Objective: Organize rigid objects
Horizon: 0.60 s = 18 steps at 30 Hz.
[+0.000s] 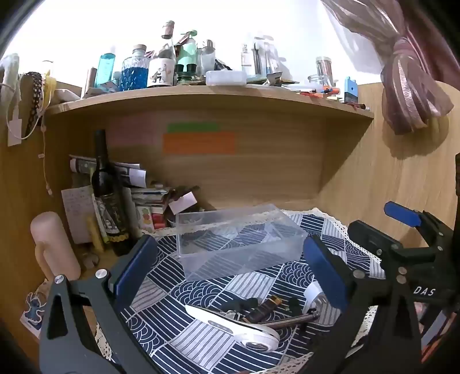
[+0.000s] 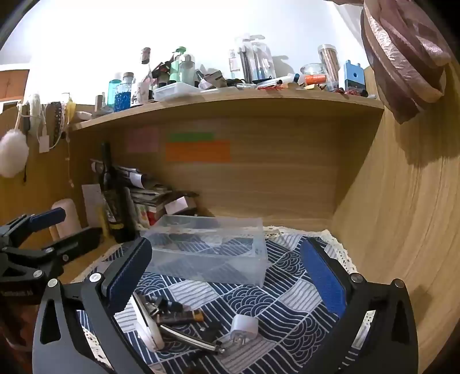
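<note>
Both the left gripper [image 1: 230, 267] and right gripper [image 2: 227, 273] hang released and empty. The pile of small items [image 2: 178, 325] lies on the bench just below them, the clear box [image 2: 207, 250] beyond; the white charger plug [image 2: 244, 326] sits nearest the right jaws.

Strong light from above and beyond each claw blows the wall [image 1: 258, 26] over the wooden shelf [image 1: 212, 95] to glaring white, while the recess underneath is dimmer, the curtain [image 2: 402, 57] casts a shadow on the side panel, and fisheye edges bend and darken.
</note>
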{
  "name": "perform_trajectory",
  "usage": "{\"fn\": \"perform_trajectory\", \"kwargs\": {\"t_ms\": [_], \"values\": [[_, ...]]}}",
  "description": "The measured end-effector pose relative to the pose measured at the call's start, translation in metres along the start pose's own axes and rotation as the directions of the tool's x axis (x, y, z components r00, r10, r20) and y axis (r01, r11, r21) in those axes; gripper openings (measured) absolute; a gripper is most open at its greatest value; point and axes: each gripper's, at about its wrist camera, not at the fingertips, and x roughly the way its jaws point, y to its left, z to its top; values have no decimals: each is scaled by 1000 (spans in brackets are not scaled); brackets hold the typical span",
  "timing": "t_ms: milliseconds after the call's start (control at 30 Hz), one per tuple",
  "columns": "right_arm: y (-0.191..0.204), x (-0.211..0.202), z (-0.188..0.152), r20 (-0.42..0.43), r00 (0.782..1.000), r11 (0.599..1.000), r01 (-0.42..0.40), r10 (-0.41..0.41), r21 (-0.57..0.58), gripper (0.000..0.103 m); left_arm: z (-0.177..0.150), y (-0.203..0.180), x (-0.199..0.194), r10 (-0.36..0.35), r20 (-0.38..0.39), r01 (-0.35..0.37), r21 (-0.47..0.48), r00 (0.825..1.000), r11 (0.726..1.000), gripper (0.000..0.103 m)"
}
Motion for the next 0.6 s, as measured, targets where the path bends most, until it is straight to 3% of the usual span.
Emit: {"fn": "perform_trajectory", "kwargs": {"t_ms": [600], "values": [[0,1,0,-2,1000,1000,2,-2,-4,103,0,1,1,-24,2,24,3,1000,1000,103]]}}
